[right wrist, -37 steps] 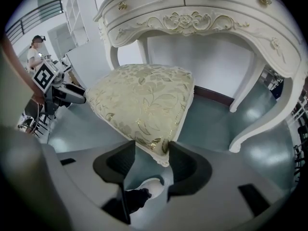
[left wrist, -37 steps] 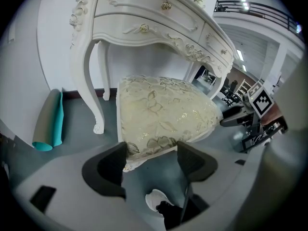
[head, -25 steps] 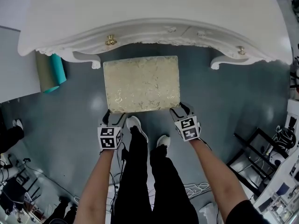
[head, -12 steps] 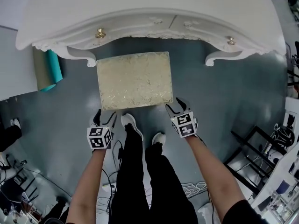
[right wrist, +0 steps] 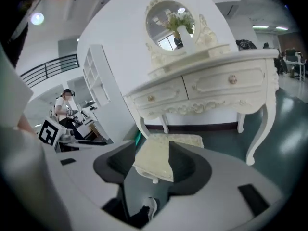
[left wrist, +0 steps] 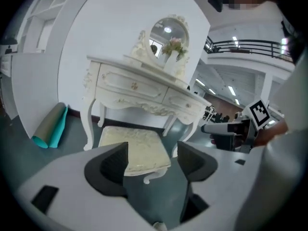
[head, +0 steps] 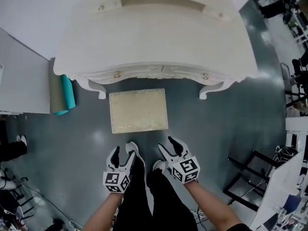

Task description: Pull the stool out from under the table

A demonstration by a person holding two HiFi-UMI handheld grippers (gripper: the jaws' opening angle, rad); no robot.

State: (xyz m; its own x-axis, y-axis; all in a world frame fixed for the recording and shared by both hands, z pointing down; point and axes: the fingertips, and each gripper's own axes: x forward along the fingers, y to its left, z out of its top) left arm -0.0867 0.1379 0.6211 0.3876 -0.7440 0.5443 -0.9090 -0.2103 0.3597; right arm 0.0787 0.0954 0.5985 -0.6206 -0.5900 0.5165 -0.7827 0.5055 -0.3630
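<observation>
The stool (head: 138, 110), a rectangular seat with a cream patterned cushion and curved white legs, is standing upright on the grey floor (head: 231, 124). It is sitting fully out on the near side of the white dressing table (head: 154, 42), between its carved front legs, slightly left of centre.

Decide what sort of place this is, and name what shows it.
Probably a lab or workshop hall, not a home: a white dressing table and mirror stand on grey floor, with a gallery railing overhead.
</observation>
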